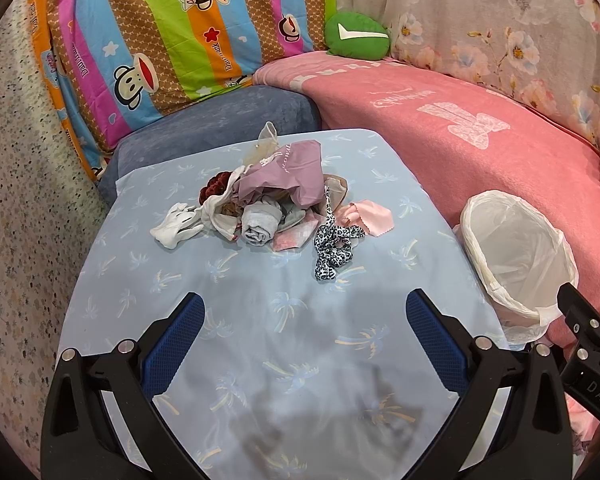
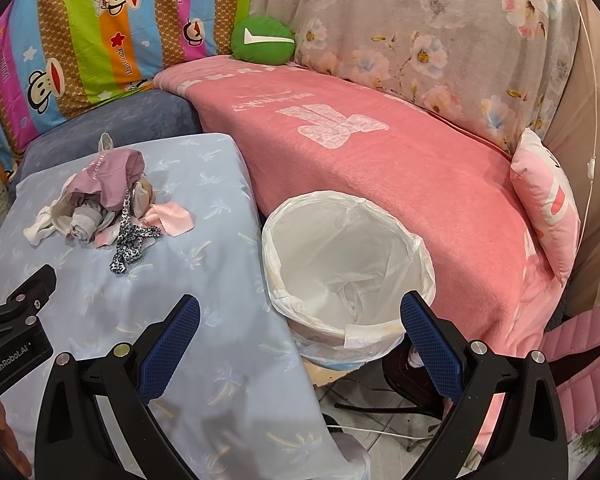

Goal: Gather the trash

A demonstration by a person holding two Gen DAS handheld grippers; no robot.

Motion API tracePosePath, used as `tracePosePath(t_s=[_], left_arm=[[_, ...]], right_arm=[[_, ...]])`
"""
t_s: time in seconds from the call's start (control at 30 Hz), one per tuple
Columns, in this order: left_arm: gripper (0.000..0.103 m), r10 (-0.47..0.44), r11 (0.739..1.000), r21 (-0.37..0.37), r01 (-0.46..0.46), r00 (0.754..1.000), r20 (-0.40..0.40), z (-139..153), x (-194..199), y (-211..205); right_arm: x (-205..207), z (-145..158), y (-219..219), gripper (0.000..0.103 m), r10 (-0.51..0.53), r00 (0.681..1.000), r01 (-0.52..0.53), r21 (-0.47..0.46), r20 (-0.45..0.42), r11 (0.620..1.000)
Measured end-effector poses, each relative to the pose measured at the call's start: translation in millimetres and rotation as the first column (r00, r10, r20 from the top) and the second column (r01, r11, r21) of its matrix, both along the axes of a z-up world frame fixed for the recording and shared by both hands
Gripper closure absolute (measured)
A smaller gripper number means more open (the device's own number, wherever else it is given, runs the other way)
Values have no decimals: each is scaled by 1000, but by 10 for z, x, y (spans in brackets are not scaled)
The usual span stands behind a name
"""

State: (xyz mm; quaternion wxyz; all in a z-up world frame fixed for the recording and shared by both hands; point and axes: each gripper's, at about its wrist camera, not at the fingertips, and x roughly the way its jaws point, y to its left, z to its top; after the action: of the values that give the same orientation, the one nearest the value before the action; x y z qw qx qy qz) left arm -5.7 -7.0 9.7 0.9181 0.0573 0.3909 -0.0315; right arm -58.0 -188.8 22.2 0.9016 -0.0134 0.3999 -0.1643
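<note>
On the pale blue palm-print cloth [image 1: 260,320] that covers our work surface, a small heap of crumpled scraps [image 1: 268,196] lies untouched: a mauve plastic bag [image 1: 288,172], a white glove [image 1: 176,226], a rolled grey cloth [image 1: 260,224], a leopard-print fabric band [image 1: 334,246] and a pink square of cloth [image 1: 370,216] on the side of the heap nearest the bin. The white-lined round waste bin [image 2: 340,264] stands just off the right edge of the blue cloth, against the pink blanket [image 2: 400,160], and its liner looks empty.

We hold our left gripper [image 1: 304,328] short of the heap with its blue-padded fingers spread wide and nothing between them. Our right gripper [image 2: 300,328] hangs near the rim of the bin, its fingers equally wide apart and empty.

We judge that collecting has not yet begun, so the step in hand is the first pick. The next move calls for carrying one gripper forward to the heap, straddling a single loose piece such as the leopard band or the pink square, closing on it, then lifting it across to the bin. Soft, tangled pieces may drag neighbours along.
</note>
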Motion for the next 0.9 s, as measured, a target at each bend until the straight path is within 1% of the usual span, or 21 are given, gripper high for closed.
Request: tracePosePath(t_s=[0.9], left_arm=[[7,-19,1000,-6,19,1000,-4,-37,7,-104]], right_arm=[[-18,-1,-64,6,-24,1000,24,-3,3,1000]])
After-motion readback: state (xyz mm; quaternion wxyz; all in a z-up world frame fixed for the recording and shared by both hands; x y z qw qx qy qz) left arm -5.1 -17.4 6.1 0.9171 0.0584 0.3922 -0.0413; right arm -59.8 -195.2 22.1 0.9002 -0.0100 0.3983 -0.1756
